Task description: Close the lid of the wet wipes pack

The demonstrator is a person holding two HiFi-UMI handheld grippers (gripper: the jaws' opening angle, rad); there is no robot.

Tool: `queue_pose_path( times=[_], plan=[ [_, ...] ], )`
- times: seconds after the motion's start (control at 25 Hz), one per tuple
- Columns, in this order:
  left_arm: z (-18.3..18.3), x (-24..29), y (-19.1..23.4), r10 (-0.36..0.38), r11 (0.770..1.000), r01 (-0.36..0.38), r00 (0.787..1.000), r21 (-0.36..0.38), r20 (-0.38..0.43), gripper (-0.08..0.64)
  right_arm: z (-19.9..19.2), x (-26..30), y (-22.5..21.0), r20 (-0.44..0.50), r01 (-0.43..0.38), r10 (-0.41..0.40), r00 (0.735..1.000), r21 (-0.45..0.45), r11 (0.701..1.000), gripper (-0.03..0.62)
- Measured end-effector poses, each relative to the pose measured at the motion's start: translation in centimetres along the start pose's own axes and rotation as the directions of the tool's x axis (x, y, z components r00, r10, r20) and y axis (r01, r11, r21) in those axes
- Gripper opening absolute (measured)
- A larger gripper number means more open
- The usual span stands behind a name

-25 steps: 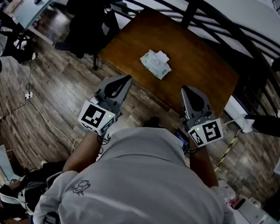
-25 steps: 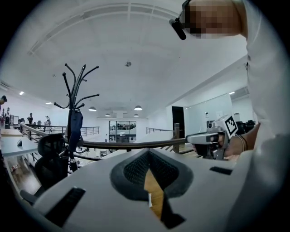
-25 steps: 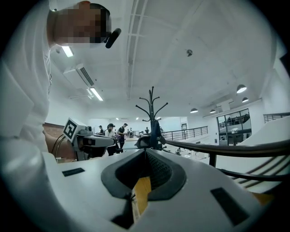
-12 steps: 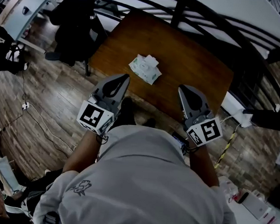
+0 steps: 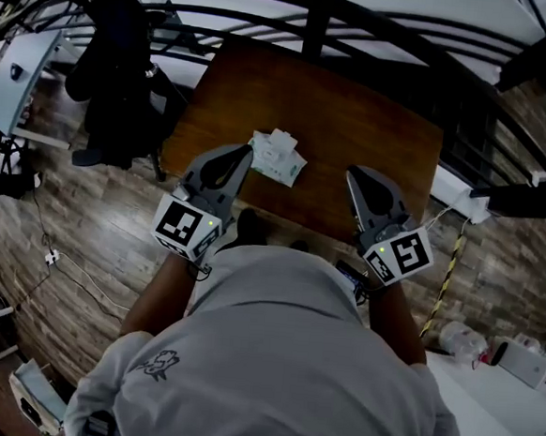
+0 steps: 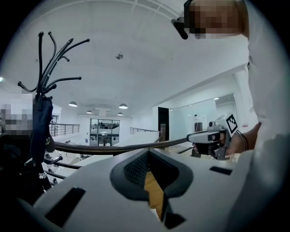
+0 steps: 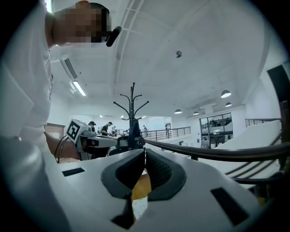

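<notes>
No word or number could be read anywhere. The wet wipes pack (image 5: 278, 157) carried print too small to make out. The cubes on the left gripper (image 5: 243, 150) and the right gripper (image 5: 355, 173) bore only black-and-white square markers, no letters. The shirt (image 5: 272, 353) showed a small, illegible emblem.

Table (image 5: 373, 145): brown wood, smooth, low satin sheen. Wet wipes pack (image 5: 280, 158): pale soft plastic film, crinkled, slight shine. Left gripper (image 5: 243, 151) and right gripper (image 5: 356, 173): light grey plastic shells, smooth, matt. Their pads (image 6: 133, 170) are dark, rubbery-looking, finely ribbed, matt. Marker cube (image 5: 189, 226) on each: white matt faces, black print. Shirt (image 5: 270, 372): grey cloth, matt. Floor (image 5: 93, 236): wood-look planks, mixed brown and grey, visible grain. Railing (image 6: 113, 148): dark, smooth, faint sheen; metal or wood, can't tell. Coat stand (image 6: 42, 88): dark metal, with dark cloth (image 6: 41, 122) hanging on it.
</notes>
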State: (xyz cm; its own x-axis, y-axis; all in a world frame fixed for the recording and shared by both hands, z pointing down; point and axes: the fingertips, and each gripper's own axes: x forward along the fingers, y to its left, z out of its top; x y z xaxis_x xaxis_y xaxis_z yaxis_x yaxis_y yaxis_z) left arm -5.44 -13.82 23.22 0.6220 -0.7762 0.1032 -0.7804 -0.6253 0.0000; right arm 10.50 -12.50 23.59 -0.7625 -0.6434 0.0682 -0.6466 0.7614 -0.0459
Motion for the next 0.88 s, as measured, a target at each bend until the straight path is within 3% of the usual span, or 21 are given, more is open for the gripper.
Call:
queue_pose_path(
  times=[0.4,0.88],
  plan=[
    [1.4,1.7,6.3,-0.139,0.990,0.139,0.990,0.029,-0.003,0.012,0.7,6.2,-0.5,-0.018,0.123,-0.123,0.992,0.008,0.992,0.034],
    [-0.6,0.0,11.0,-0.256,0.965,0.259,0.965,0.035,-0.062,0.012,-0.2,11.2,1.9,-0.015,0.215,-0.215,0.977,0.038,0.976,0.035]
  ],
)
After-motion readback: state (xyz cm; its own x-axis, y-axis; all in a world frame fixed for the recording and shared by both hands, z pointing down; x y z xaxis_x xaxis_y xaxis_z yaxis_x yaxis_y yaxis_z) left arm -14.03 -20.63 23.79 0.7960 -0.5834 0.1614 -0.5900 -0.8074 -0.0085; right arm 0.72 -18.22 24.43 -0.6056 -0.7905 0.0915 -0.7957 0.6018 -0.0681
